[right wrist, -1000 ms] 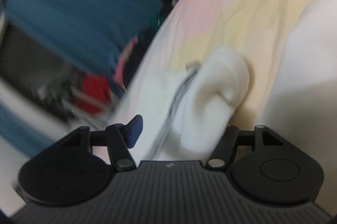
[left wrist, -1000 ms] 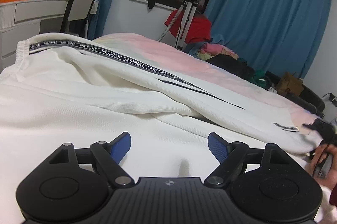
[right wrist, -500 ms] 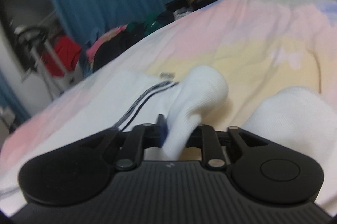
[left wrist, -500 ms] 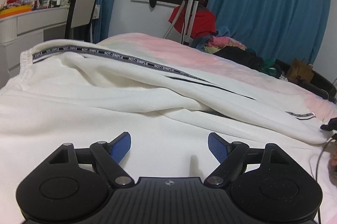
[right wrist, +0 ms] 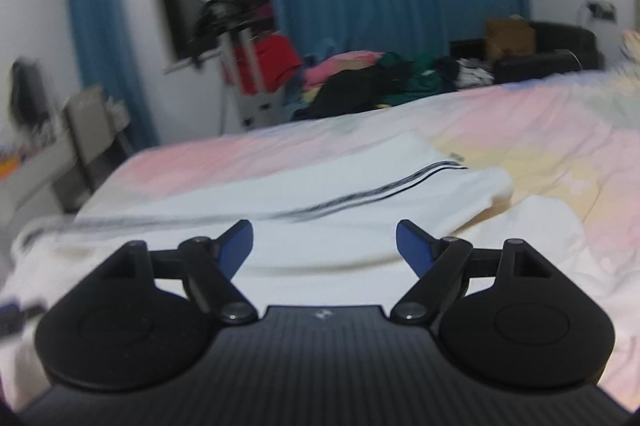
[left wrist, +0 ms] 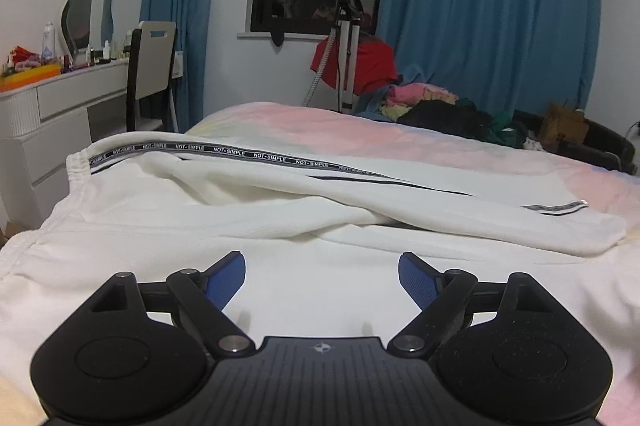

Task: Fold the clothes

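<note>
White trousers point(left wrist: 280, 202) with a black lettered side stripe lie across the pastel bed, one leg folded over the other, waistband at the left. My left gripper point(left wrist: 322, 274) is open and empty, low over the near white cloth. The trousers also show in the right wrist view point(right wrist: 360, 194), cuff end at the right. My right gripper point(right wrist: 324, 242) is open and empty above them.
The bed point(left wrist: 400, 134) has a pink and yellow cover. A white dresser point(left wrist: 60, 106) and chair point(left wrist: 150, 66) stand at the left. A clothes pile point(left wrist: 440, 106), a steamer stand point(left wrist: 346, 38) and blue curtains are behind the bed.
My right gripper let go of the trouser cuff, opened and drew back; the leg now lies flat on the bed. My left gripper rose slightly and stayed open.
</note>
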### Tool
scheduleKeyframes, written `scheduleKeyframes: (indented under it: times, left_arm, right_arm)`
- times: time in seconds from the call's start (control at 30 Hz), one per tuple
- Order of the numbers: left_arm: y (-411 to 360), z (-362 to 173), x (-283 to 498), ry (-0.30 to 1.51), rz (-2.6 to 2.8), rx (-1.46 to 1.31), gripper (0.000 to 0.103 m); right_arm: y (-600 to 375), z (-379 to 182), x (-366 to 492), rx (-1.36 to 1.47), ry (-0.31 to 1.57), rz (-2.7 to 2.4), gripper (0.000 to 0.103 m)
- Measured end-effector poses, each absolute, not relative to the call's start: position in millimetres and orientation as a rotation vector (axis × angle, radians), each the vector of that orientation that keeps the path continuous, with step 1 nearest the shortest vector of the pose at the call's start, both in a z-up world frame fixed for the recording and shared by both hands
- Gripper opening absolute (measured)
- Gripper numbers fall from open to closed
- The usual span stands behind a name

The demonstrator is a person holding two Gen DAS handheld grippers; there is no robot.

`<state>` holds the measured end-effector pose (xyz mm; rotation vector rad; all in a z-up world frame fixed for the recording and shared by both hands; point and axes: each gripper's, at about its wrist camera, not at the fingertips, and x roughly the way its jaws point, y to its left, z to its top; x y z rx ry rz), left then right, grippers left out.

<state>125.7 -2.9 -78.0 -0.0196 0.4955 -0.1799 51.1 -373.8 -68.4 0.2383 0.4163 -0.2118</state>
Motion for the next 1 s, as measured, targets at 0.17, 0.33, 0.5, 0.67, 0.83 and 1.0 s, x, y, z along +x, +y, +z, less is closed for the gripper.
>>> scheduleKeyframes:
  times: [0.17, 0.33, 0.5, 0.67, 0.83, 1.0]
  left_arm:
    - [19, -60, 101, 0.483, -0.173, -0.018, 0.103]
    - [44, -43, 78, 0.483, -0.153, -0.030, 0.103]
    - [103, -43, 90, 0.647, -0.032, -0.171, 0.103]
    - [181, -49, 103, 0.813, 0.092, -0.462, 0.103]
    - [219, -69, 105, 0.869, 0.203, -0.627, 0.100]
    - [239, -91, 107, 0.900, 0.263, -0.779, 0.092]
  right_arm:
    - [-337, -57, 26, 0.111, 0.407, -0.184, 0.080]
    - [-332, -55, 23, 0.105, 0.391, -0.181, 0.080]
    - [-337, -63, 27, 0.105, 0.418, -0.210, 0.080]
    - [-351, -68, 29, 0.124, 0.448, -0.280, 0.080]
    - [-380, -76, 29, 0.247, 0.493, -0.343, 0.080]
    - [-410, -80, 22, 0.397, 0.502, -0.391, 0.080]
